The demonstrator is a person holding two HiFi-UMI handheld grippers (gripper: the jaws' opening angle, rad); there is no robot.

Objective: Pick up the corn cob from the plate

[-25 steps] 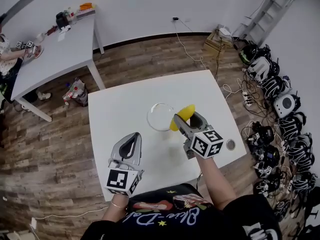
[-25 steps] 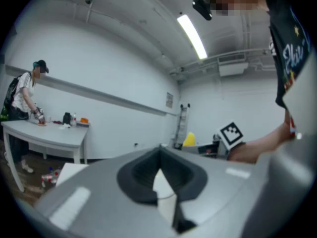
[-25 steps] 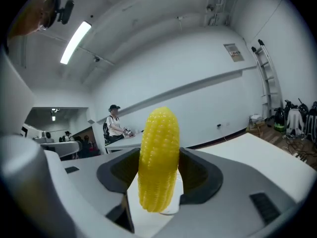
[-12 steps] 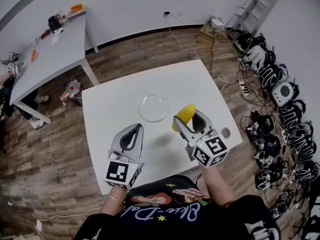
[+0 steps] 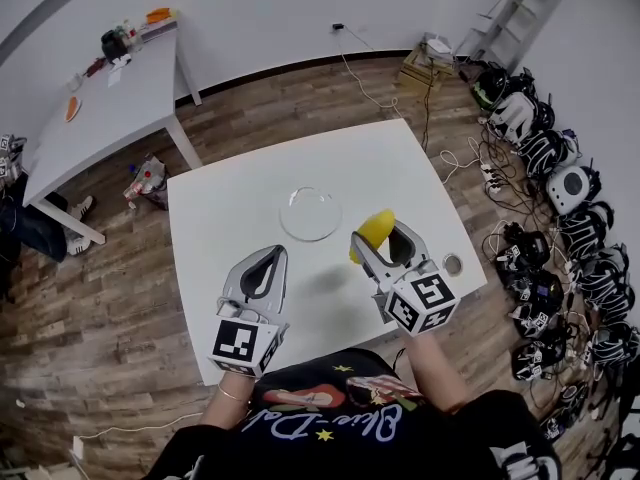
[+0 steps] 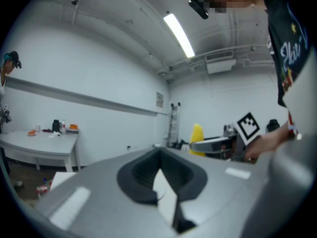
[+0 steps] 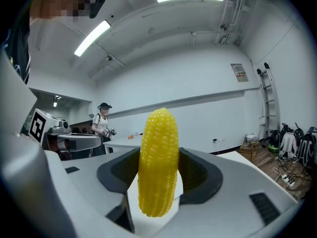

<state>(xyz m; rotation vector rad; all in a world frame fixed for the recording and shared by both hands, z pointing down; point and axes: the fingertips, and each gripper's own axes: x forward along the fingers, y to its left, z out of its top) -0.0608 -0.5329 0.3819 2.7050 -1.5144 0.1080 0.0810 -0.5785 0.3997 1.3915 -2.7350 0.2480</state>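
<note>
The yellow corn cob (image 5: 374,230) stands upright between the jaws of my right gripper (image 5: 379,238), held above the white table (image 5: 220,218) to the right of the plate. In the right gripper view the corn cob (image 7: 158,168) fills the gap of the right gripper (image 7: 157,182), its tip pointing up. The clear glass plate (image 5: 310,214) lies with nothing on it near the table's middle. My left gripper (image 5: 262,280) hovers over the table's near left, jaws together and nothing in them. From the left gripper (image 6: 161,175) view, the corn cob (image 6: 197,137) shows off to the right.
A small round cap (image 5: 453,264) lies near the table's right edge. A second table (image 5: 100,118) with small items stands back left, a person's legs (image 5: 30,223) beside it. Helmets and gear (image 5: 545,218) line the floor on the right, with cables and a ladder (image 5: 515,13) beyond.
The right gripper has carried the corn cob away from the plate's right rim toward me. The left gripper has stayed about where it was.
</note>
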